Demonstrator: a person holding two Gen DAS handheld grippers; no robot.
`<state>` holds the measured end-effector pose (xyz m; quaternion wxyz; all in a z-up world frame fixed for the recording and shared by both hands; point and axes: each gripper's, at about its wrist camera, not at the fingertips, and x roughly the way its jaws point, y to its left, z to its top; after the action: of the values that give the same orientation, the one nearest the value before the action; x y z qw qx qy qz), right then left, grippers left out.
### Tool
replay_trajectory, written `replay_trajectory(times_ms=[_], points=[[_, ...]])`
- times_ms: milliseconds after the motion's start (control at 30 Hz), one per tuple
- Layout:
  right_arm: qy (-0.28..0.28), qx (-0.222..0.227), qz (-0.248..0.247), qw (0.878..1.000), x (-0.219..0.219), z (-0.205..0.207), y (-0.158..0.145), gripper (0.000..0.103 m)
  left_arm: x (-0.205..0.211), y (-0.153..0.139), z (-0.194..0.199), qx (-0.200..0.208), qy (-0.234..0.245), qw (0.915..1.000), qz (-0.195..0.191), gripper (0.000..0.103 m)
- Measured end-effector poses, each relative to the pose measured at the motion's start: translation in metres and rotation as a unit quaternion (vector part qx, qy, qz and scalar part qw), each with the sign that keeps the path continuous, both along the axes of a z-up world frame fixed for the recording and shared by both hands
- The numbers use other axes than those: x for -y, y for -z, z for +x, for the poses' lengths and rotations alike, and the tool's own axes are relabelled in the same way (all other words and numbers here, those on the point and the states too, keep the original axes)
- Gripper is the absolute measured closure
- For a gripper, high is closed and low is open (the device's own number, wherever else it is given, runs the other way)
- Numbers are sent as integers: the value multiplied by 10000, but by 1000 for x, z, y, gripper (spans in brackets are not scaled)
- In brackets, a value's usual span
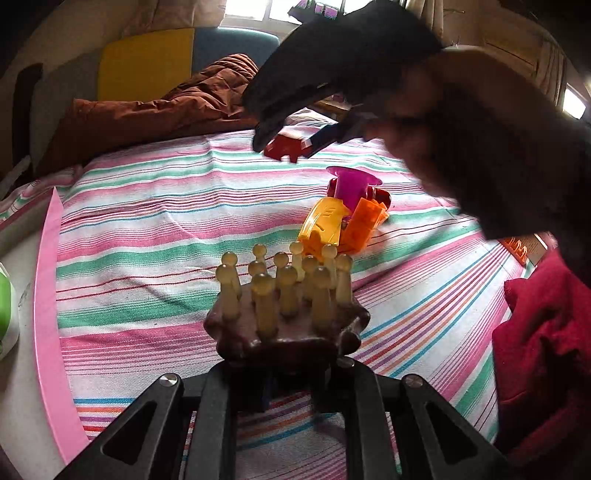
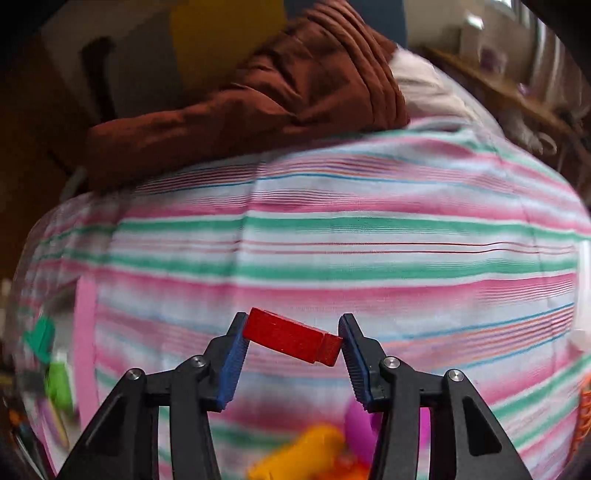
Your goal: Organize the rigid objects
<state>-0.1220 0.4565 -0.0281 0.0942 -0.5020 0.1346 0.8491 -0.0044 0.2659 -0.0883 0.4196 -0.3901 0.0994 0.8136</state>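
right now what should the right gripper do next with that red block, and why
Probably lift the red block slightly and carry it toward the toy pile. The right gripper has it tilted between both blue pads, touching at each end, so the grip looks complete. The block sits apart from the pile on the striped sheet. The left gripper is occupied with the pegged brown piece.

You are working in a home bedroom. The work surface is a bed covered by a striped sheet [image 1: 155,206]. A rust-brown quilted blanket [image 1: 166,107] lies bunched at its far end, below a daylit window [image 1: 255,9].
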Motion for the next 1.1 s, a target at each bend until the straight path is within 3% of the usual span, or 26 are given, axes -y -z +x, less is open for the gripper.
replay_trajectory(times_ms=[100,233,400,600,1100], points=[[-153,-243,55,9996,11,38,-16,53,0,0,0,-3,-5,10000,8,90],[72,-492,-34,9988,13,87,-25,53,-2,0,1,-78,-18,10000,-34,90],[512,-421,-28,9978,0,127,-12,53,-3,-1,1,-153,-29,9998,-84,90],[935,89,103,9955,-18,133,20,53,-3,-1,3,-249,-39,9996,-145,90],[581,431,265,9970,-11,121,33,53,-4,-2,6,-345,-42,9992,-202,89]])
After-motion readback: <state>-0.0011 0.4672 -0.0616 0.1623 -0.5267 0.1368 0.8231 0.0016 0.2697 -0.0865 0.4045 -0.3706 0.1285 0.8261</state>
